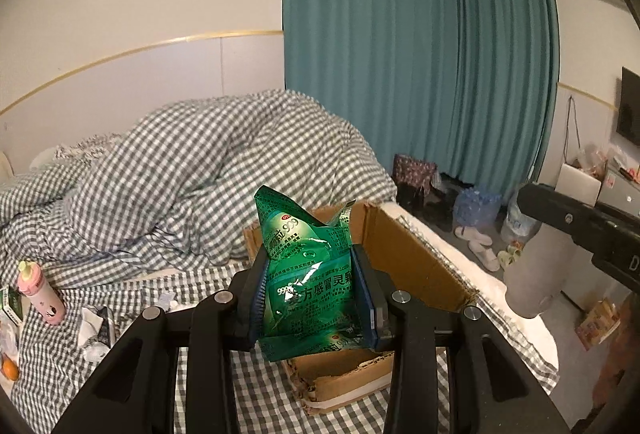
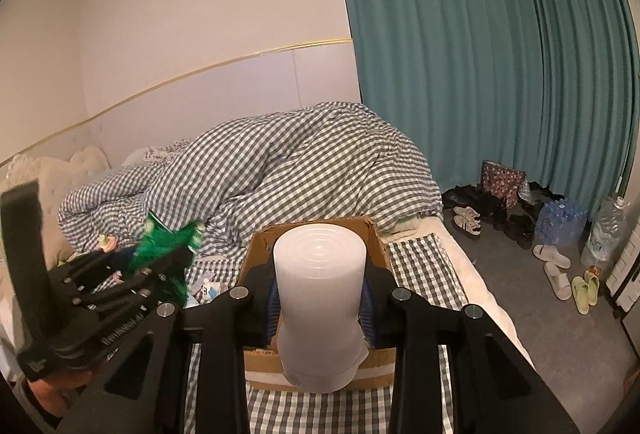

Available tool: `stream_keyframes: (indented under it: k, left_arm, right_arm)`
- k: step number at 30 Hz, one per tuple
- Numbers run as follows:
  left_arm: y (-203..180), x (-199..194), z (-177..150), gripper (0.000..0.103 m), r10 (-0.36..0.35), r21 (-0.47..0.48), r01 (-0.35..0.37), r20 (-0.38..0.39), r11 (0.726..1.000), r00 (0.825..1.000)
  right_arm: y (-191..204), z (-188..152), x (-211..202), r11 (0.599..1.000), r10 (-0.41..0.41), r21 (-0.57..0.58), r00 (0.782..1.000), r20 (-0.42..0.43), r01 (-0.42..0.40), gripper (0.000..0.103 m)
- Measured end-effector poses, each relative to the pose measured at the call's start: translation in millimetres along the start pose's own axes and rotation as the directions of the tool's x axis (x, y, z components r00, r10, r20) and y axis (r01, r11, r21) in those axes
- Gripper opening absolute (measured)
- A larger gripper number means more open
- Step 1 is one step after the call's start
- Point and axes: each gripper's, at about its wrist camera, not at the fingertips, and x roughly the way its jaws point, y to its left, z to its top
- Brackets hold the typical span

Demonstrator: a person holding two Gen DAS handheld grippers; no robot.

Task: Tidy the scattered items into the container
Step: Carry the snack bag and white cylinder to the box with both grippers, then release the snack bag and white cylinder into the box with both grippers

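**Both grippers loaded, box not filled yet**

Left gripper [image 1: 314,298] is clamped on a green packet [image 1: 308,266], pads pressed into both sides, packet upright and crumpled above the jaws. Right gripper [image 2: 320,310] is clamped on a white roll [image 2: 320,298], upright, pads on its lower half.

Box [image 1: 416,266]: open cardboard, sits on the checked bed [image 1: 260,394], right behind both loads. Packet hangs in front of its near-left corner, at the edge, not clearly over the opening. Roll blocks most of the box in the right view; can't tell whether it's over the opening or short of it. The little box floor that shows is bare; the rest is hidden.

Progress, my read: early to mid. Two items picked, none seen dropped. Both need carrying over the opening and letting go.

Left to tidy, far left on the bed: pink bottle [image 1: 40,294], some white papers [image 1: 94,330], a small green-white carton [image 1: 14,308] and an orange [image 1: 9,368] at the frame edge. Some small bits show by the box in the right view, too blurred to name.

Pose: both grippers point forward and somewhat down at the box, side by side, left one a bit further out to the left. A hand [image 2: 56,390] shows under the left gripper's handle. Right gripper's body shows at the right edge of the left view, roll beneath it.

Quilt [image 1: 200,170] is heaped behind the box, not in the way.
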Motion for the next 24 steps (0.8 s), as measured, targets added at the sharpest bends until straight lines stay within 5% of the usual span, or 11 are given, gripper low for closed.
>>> stream_keyframes:
  k: [24]
  left_arm:
    - [-6.6, 119.8, -35.0, 0.038, -0.024, 0.017, 0.028, -0.211, 0.999, 0.977]
  right_arm:
    - [-29.7, -36.7, 132.2, 0.998, 0.044, 0.044, 0.982, -0.186, -0.036, 0.031]
